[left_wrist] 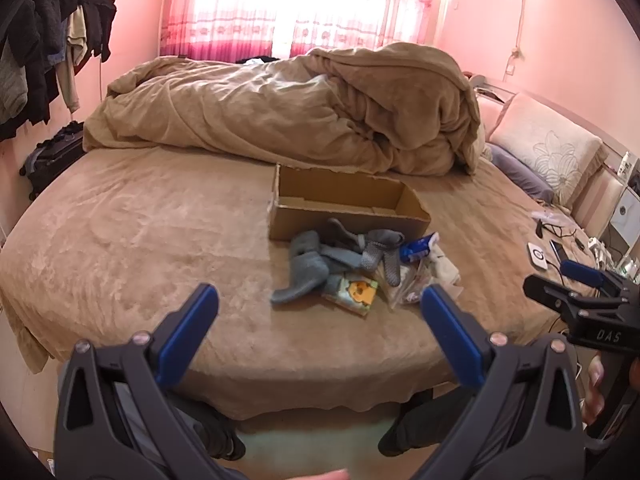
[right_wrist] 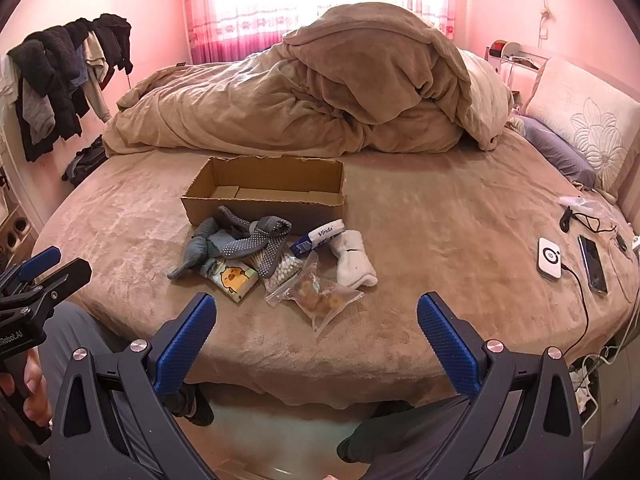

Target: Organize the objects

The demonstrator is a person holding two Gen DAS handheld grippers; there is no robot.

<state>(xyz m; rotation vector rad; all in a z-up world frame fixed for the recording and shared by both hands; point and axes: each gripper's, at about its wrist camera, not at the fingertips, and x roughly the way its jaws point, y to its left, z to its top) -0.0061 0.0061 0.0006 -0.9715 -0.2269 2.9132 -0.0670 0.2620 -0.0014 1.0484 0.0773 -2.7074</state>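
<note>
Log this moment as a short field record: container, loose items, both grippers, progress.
container: cardboard box, open top, looks empty, on the bed
loose items: grey socks, white socks, chick tissue pack, Vinda tissue pack, two clear bags, heaped in front of the box
left gripper: open, holds nothing
right gripper: open, holds nothing
progress: nothing boxed yet

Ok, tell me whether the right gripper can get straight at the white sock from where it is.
Probably yes. The right gripper is open and empty, short of the bed's edge, and the white sock lies at the pile's right end with nothing on top. Only the clear snack bag sits in front, slightly left.
</note>
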